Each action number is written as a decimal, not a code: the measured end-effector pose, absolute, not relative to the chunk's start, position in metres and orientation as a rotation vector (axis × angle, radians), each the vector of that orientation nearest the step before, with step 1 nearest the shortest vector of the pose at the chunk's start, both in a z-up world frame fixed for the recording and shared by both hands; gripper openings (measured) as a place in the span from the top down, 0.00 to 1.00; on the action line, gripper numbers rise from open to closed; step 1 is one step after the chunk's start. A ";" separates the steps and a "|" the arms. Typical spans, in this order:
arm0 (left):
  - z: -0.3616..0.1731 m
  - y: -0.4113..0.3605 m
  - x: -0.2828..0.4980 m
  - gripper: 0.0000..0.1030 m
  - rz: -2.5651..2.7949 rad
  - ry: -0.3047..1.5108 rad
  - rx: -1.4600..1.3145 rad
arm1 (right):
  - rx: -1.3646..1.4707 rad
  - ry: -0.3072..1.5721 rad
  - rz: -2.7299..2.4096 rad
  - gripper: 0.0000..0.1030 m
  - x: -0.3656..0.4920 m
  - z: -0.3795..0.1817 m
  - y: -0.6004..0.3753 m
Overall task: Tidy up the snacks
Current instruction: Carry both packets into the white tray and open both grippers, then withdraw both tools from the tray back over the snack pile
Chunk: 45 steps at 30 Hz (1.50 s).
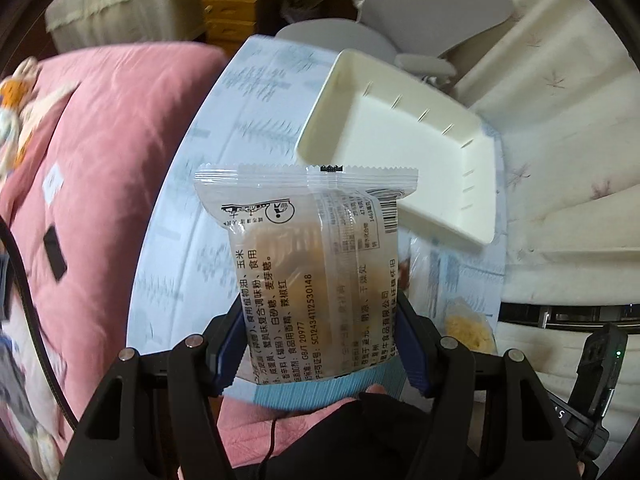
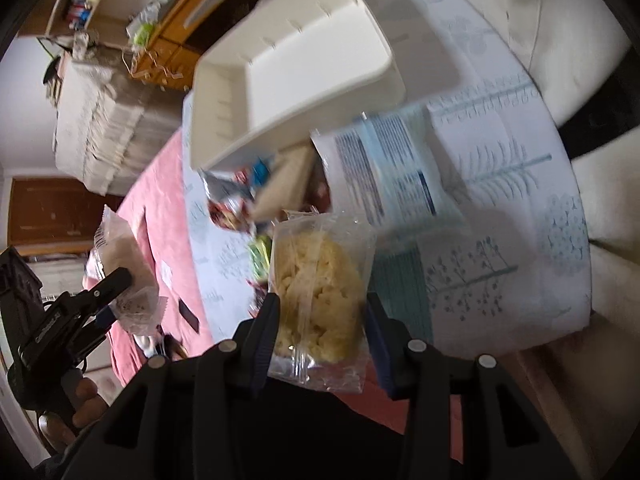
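My left gripper (image 1: 320,344) is shut on a clear biscuit packet (image 1: 308,248) with black printed text, held upright above the table. In the right wrist view the same gripper (image 2: 100,292) and its packet (image 2: 124,276) appear at the left, with a hand below. My right gripper (image 2: 320,336) is shut on a clear bag of yellow puffed snack (image 2: 316,292), lifted off the cloth. An empty white tray (image 1: 400,140) (image 2: 296,68) sits on the table beyond both grippers. Loose snack packets (image 2: 240,196) lie in a pile just in front of the tray.
The table carries a pale blue cloth with a tree print (image 1: 240,120) (image 2: 500,208). A flat blue-and-white packet (image 2: 396,168) lies right of the pile. Pink bedding (image 1: 112,152) lies left of the table, cream cushions (image 1: 568,120) to the right. A wooden cabinet (image 2: 180,40) stands behind.
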<state>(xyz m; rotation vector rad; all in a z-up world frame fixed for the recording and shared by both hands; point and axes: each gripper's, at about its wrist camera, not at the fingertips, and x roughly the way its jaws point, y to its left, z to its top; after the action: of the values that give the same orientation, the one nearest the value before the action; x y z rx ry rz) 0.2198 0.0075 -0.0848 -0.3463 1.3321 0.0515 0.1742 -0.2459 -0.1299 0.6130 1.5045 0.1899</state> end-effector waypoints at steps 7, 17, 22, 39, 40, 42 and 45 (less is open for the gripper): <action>-0.071 0.005 0.263 0.37 -0.033 1.252 -0.291 | 0.637 1.384 0.166 0.59 0.206 -0.109 -0.242; -0.082 -0.004 0.326 0.36 -0.158 1.152 -0.281 | 0.624 1.221 0.164 0.59 0.262 -0.101 -0.238; -0.104 -0.015 0.355 0.36 -0.195 1.129 -0.246 | 0.566 1.143 0.143 0.59 0.289 -0.106 -0.236; -0.103 -0.029 0.360 0.14 -0.281 1.099 -0.349 | 0.669 1.165 0.067 0.44 0.308 -0.133 -0.260; -0.101 -0.026 0.356 0.14 -0.274 1.089 -0.366 | 0.667 1.160 0.077 0.44 0.306 -0.132 -0.259; -0.096 -0.022 0.347 0.14 -0.259 1.075 -0.373 | 0.657 1.157 0.096 0.44 0.302 -0.130 -0.257; -0.086 -0.018 0.327 0.14 -0.205 1.045 -0.344 | 0.637 1.145 0.128 0.44 0.291 -0.126 -0.253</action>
<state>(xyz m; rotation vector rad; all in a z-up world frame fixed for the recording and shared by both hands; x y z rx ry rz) 0.3273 -0.0177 -0.0859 -0.3438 1.0453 -0.2050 0.2908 -0.2531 -0.1255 0.6373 1.1451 0.1280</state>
